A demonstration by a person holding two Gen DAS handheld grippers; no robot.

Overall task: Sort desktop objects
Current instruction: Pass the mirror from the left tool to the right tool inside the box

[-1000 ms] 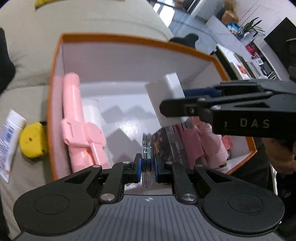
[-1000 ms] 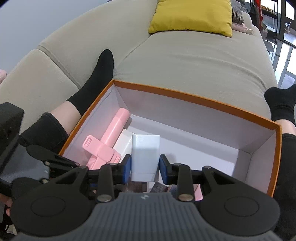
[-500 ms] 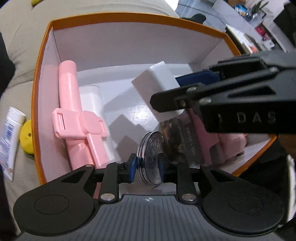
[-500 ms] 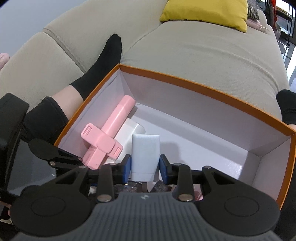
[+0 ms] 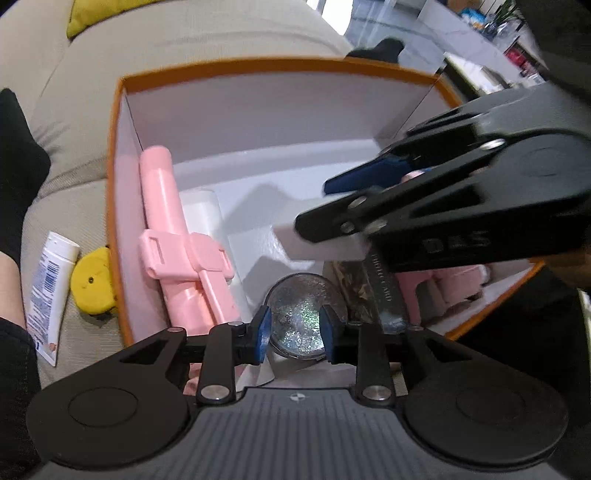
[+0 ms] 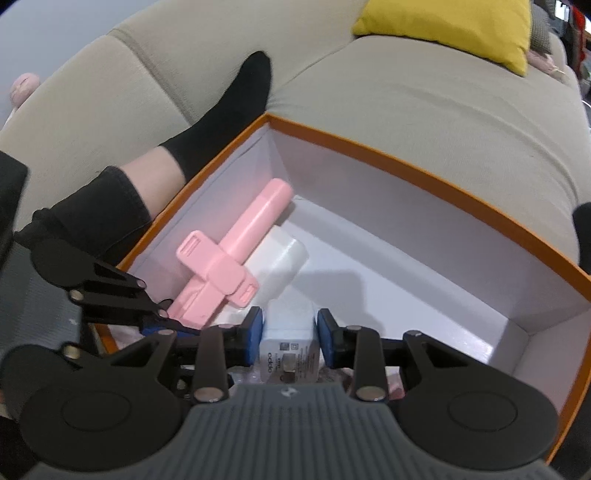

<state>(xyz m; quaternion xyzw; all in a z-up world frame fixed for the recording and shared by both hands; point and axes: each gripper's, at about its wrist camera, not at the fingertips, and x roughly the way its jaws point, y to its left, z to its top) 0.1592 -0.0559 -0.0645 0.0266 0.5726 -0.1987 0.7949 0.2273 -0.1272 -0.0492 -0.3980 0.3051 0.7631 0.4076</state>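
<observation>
Orange box (image 6: 436,177), white inside, frame centre; pink tool (image 6: 236,254) lower left; white charger (image 6: 288,350) bottom centre; glittery round case (image 5: 303,321) bottom centre.

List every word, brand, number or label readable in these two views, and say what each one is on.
"oppo": on the white charger between the right gripper fingers.
"DAS": raised on the right gripper's black body, blurred.
Spine of the dark card box: letters too blurred to read.
White tube beside the orange box: blue print too small.
Round glittery case in the left gripper: no text.

A big beige sofa (image 6: 424,122) fills the room. A yellow pillow (image 6: 450,29) lies on it at one o'clock. Bright light shines on the pale floor (image 5: 417,40) behind.
</observation>
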